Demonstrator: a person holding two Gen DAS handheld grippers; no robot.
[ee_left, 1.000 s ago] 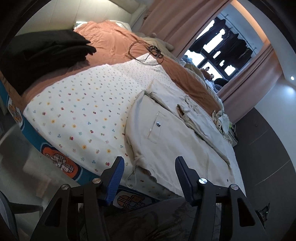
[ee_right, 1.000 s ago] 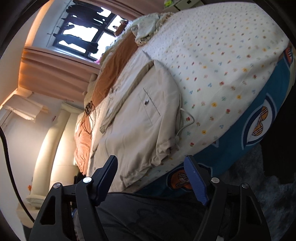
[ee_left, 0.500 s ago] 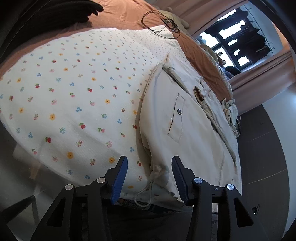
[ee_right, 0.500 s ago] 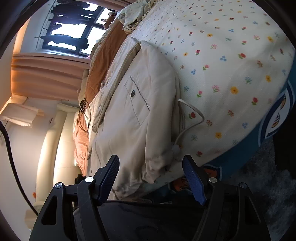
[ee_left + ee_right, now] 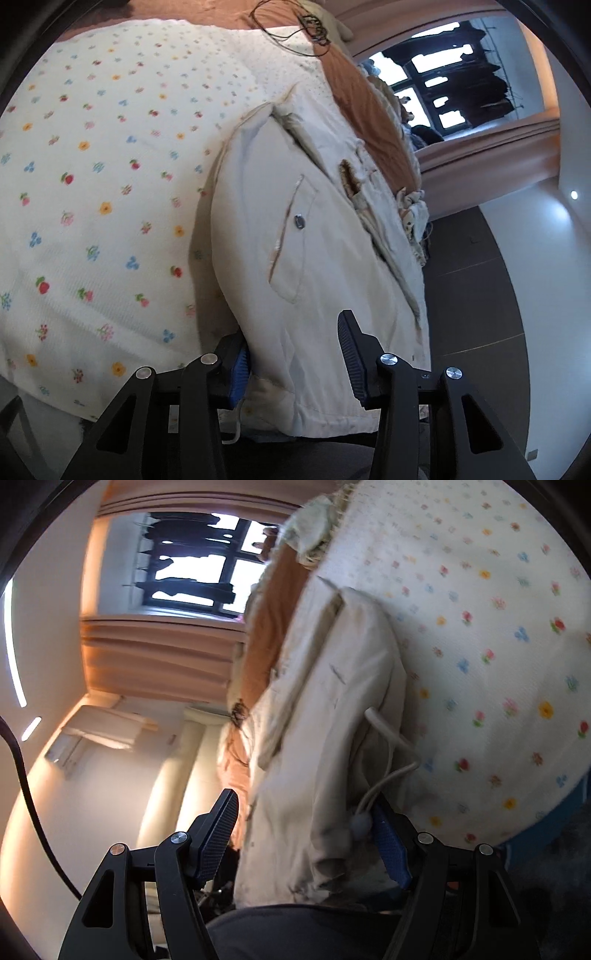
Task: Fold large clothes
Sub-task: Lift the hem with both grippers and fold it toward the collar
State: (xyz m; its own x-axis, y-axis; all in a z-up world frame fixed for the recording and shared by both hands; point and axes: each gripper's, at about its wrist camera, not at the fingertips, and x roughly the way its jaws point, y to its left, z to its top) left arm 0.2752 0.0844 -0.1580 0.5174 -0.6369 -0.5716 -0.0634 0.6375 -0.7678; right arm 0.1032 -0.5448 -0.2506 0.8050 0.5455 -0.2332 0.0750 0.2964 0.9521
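Left wrist view: left hand-held gripper (image 5: pixel 293 354) part-open, been closing around cream jacket (image 5: pixel 295 240) hem on bed (image 5: pixel 92 221); right hand-held gripper (image 5: pixel 306 834) wide apart, straddling hem.

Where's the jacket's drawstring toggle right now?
In the right wrist view, the toggle hangs at the jacket hem, low and right of centre, beside the right tongs' blue pad.

The floral bedspread (image 5: pixel 92 192) beside the cream jacket (image 5: pixel 314 258) is lying bare, offering free passage. A black cable (image 5: pixel 295 26) is cluttering the far bed, and a drawstring (image 5: pixel 384 771) is dangling against the right tool (image 5: pixel 306 834).
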